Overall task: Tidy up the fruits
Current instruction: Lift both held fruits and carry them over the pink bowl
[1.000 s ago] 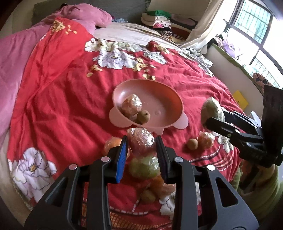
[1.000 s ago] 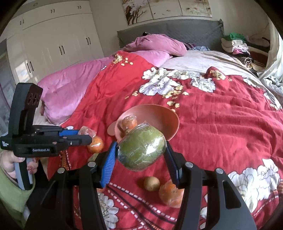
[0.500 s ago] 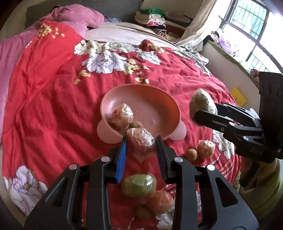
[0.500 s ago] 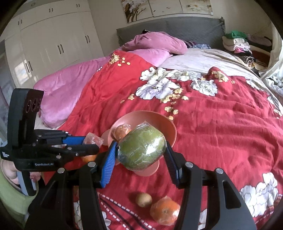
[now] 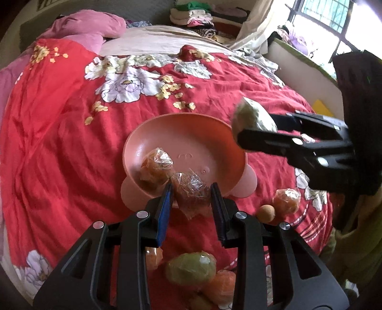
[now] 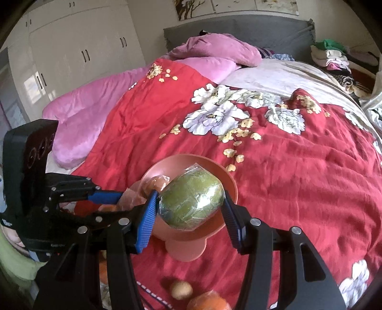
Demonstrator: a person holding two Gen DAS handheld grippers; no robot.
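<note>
A pink bowl (image 5: 214, 130) (image 6: 230, 183) rests on the red flowered quilt and holds a wrapped orange fruit (image 5: 155, 165). My left gripper (image 5: 191, 193) is shut on a small fruit in crinkled clear wrap (image 5: 191, 192), held at the bowl's near rim. My right gripper (image 6: 189, 202) is shut on a large green fruit in clear wrap (image 6: 191, 202) (image 5: 250, 116), held above the bowl's right side. On the quilt lie a wrapped green fruit (image 5: 191, 267), wrapped orange fruits (image 5: 286, 201) and a small brown fruit (image 5: 266, 212) (image 6: 181, 289).
The red quilt (image 6: 298, 178) covers the bed, with pink bedding (image 6: 90, 114) at the left. White wardrobes (image 6: 71, 47) stand beyond it. Folded clothes (image 5: 193, 15) are stacked at the headboard, and a window ledge (image 5: 308, 69) runs along the right.
Both grippers have moved forward over the quilt toward the bowl with their fruits. The left one now reaches the near rim; the loose fruits have slid below and behind it.
</note>
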